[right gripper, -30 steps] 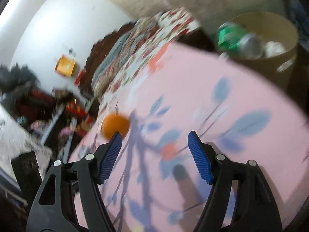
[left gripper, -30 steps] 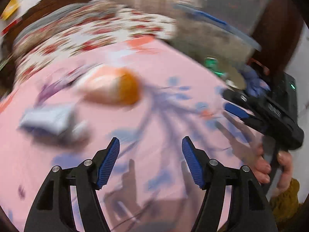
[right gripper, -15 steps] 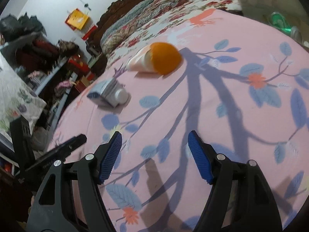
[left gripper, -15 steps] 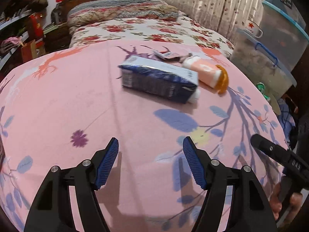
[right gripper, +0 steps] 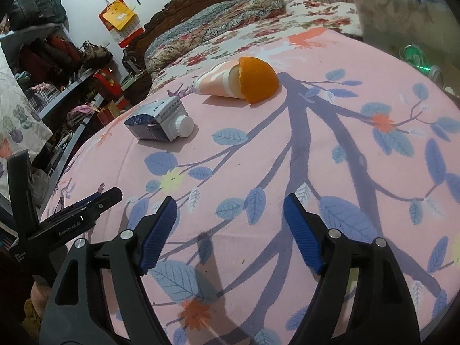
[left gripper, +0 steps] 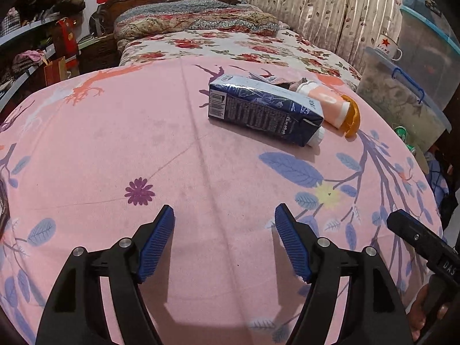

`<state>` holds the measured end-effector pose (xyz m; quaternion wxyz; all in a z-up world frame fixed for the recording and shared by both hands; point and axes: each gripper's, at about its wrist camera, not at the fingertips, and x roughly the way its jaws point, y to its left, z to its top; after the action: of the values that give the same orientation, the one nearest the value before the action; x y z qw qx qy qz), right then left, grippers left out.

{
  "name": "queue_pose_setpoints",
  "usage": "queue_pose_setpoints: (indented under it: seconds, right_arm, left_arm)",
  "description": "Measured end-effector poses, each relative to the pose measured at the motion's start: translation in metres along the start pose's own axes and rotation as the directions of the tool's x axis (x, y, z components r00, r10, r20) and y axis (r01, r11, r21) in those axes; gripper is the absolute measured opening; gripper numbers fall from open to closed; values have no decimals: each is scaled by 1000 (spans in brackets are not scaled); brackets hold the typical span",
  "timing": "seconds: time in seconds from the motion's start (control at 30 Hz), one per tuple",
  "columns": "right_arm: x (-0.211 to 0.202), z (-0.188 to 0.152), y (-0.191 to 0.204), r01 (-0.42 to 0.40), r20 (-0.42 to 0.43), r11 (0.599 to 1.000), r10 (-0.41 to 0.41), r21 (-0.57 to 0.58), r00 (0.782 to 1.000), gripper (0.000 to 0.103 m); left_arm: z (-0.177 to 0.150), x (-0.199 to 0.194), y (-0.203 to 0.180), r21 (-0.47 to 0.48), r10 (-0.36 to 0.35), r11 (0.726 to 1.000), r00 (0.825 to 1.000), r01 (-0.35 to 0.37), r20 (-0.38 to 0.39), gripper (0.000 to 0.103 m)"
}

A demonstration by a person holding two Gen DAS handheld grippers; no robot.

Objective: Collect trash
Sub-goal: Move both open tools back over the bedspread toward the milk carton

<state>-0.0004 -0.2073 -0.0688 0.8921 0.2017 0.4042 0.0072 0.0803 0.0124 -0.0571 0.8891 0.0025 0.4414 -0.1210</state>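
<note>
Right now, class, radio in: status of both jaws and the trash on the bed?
Left gripper and right gripper empty, jaws opening. Blue carton, pink tube, orange peel lie untouched on the pink sheet. Path clear.

Pink leaf-print cloth (left gripper: 201,149), floral bed (left gripper: 230,43), lidded plastic bin (left gripper: 402,100), enamel mug (left gripper: 386,47)

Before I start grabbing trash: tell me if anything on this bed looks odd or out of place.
A blue carton lies tipped on its side on the pink blanket, beside a toppled peach bottle with orange peel against its end.

Both wrist views look down across the same pink bedspread (left gripper: 201,143), side by side.
</note>
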Motion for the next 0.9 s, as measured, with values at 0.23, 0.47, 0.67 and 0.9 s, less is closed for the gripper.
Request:
queue_pose_setpoints:
  seconds: [0.23, 0.47, 0.67, 0.9]
  right_arm:
    - [2, -2, 6, 29, 9, 999, -29, -40, 1000, 83]
    - [5, -4, 11, 40, 18, 996, -38, -81, 999, 91]
    - [8, -6, 16, 54, 26, 991, -51, -122, 998, 97]
    - [9, -6, 16, 46, 27, 991, -43, -124, 999, 99]
  left_arm:
    - [-1, 2, -3, 14, 12, 1000, 1000, -12, -5, 74]
    - [-1, 2, -2, 17, 10, 1000, 1000, -10, -8, 78]
    - [-1, 2, -3, 20, 11, 1000, 1000, -11, -8, 80]
    - [-1, 4, -5, 22, 5, 1000, 1000, -5, -13, 84]
